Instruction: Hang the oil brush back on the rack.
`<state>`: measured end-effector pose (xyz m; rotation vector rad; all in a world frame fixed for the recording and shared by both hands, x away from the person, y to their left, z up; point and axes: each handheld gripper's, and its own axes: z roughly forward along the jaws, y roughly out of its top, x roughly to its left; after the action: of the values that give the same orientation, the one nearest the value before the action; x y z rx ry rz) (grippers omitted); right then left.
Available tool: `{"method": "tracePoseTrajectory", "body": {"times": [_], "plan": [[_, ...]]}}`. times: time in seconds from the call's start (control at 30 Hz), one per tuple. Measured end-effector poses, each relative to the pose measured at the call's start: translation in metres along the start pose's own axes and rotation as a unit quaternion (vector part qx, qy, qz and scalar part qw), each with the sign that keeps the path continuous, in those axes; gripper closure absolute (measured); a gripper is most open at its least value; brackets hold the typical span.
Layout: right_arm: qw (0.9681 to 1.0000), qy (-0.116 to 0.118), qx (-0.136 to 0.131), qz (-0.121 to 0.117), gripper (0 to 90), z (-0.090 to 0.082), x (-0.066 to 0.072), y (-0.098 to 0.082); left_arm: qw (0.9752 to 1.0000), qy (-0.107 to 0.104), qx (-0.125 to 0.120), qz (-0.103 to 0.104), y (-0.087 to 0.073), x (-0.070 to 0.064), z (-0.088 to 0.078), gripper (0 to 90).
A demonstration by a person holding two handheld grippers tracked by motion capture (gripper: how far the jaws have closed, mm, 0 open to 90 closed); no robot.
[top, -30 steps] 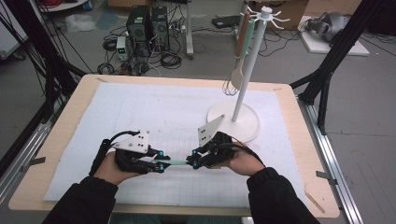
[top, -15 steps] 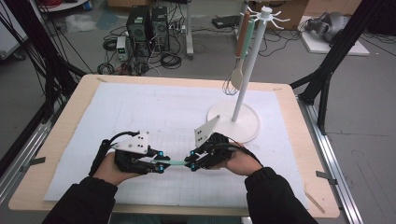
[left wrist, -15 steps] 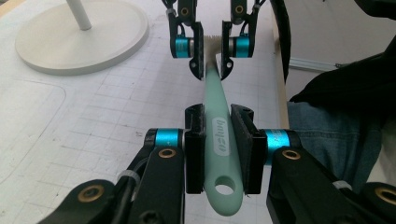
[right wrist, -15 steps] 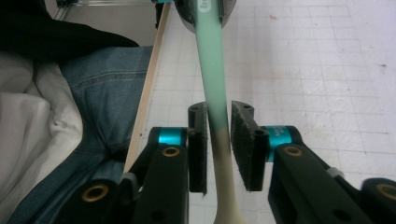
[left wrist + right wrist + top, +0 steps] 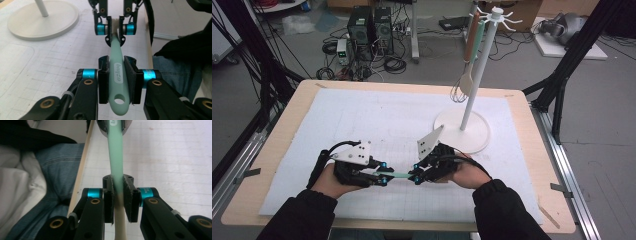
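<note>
Utensil (image 5: 117,75), light, stiff and smooth-handled, is pinched at its holed end by left claw (image 5: 117,83), at its neck by right claw (image 5: 117,200).

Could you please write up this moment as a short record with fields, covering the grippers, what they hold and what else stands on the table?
held item: mint-green utensil handle with a hanging hole at its end, held level between both grippers
left gripper: shut on the handle's holed end
right gripper: shut where the green handle meets a cream part
surface: white gridded mat on a wooden table
stand: white hook rack at the far right
on the rack: whisk and wooden spatula, hanging
</note>
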<state>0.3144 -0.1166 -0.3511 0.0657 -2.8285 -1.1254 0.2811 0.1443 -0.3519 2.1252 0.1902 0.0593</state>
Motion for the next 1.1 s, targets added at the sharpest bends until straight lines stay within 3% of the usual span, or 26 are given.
{"method": "tracePoseTrajectory", "body": {"times": [0.2, 0.4, 0.7, 0.93, 1.0, 1.1], "plan": [[0.9996, -0.026, -0.009, -0.006, 80.7, -0.0047, 0.0011, 0.0004, 0.9998, 0.012, -0.001, -0.013, -0.0007, 0.0028, -0.0028, 71.9], [0.9991, -0.038, 0.005, -0.019, 80.5, -0.0019, 0.0032, 0.0012, 0.9999, -0.001, 0.000, -0.011, -0.0002, 0.0031, -0.0017, 74.9], [0.9997, -0.011, 0.024, -0.002, 78.8, 0.0032, 0.0015, 0.0036, 0.9998, -0.008, 0.018, 0.009, 0.0002, 0.0001, -0.0019, 76.0], [0.9995, 0.011, 0.028, -0.006, 74.6, 0.0048, 0.0012, 0.0069, 0.9995, -0.010, 0.022, 0.021, 0.0012, -0.0028, -0.0049, 76.1], [0.9996, 0.008, 0.027, -0.005, 80.2, 0.0039, 0.0016, 0.0072, 0.9996, -0.011, 0.020, 0.014, 0.0018, -0.0025, -0.0049, 76.0], [0.9994, -0.014, 0.029, -0.012, 81.2, 0.0029, 0.0039, 0.0082, 1.0000, 0.001, 0.007, -0.005, 0.0020, 0.0009, -0.0067, 74.1]]}}
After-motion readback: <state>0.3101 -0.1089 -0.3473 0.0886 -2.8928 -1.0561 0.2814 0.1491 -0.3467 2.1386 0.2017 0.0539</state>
